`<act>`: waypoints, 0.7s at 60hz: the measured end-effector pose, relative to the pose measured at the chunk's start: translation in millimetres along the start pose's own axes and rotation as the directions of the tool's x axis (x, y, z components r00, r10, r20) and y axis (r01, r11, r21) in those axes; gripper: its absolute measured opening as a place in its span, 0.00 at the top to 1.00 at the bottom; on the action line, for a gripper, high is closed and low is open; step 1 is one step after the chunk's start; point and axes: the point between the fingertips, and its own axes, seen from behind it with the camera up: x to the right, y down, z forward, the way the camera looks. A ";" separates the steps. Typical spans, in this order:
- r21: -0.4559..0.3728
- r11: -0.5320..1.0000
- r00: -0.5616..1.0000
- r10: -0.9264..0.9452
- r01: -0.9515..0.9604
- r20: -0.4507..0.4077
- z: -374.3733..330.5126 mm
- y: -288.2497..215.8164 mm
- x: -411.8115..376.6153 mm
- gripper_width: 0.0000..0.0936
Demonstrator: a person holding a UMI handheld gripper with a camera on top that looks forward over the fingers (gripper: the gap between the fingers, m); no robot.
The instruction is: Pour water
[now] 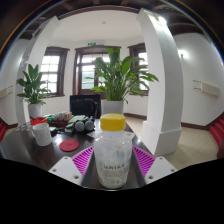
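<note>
A clear plastic bottle with a yellow cap stands upright between the gripper's two purple pads, which press against its sides. Beyond it, a dark table carries a white cup, a red lid and assorted clutter. A large potted plant rises behind.

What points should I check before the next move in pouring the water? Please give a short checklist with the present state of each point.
1. Bottle stands between the gripper fingers: ok.
2. Both pads press on the bottle: cannot tell.
3. Yellow cap is off for pouring: not ok, it is on.
4. Bottle is upright: ok.
5. A receiving vessel is in view: ok, a white cup stands on the table beyond the fingers.
6. Cup is empty: cannot tell.
</note>
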 end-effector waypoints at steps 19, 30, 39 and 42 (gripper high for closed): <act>-0.002 1.000 1.000 -0.012 0.012 -0.008 5.6 -1.1 0.2 0.56; -0.016 1.000 0.999 -0.025 0.024 -0.020 5.6 -1.3 -1.9 0.56; -0.021 0.989 0.989 -0.149 0.148 -0.019 2.9 -34.8 -30.5 0.56; -0.021 0.968 0.967 -0.252 0.251 -0.025 21.7 -32.1 -46.1 0.56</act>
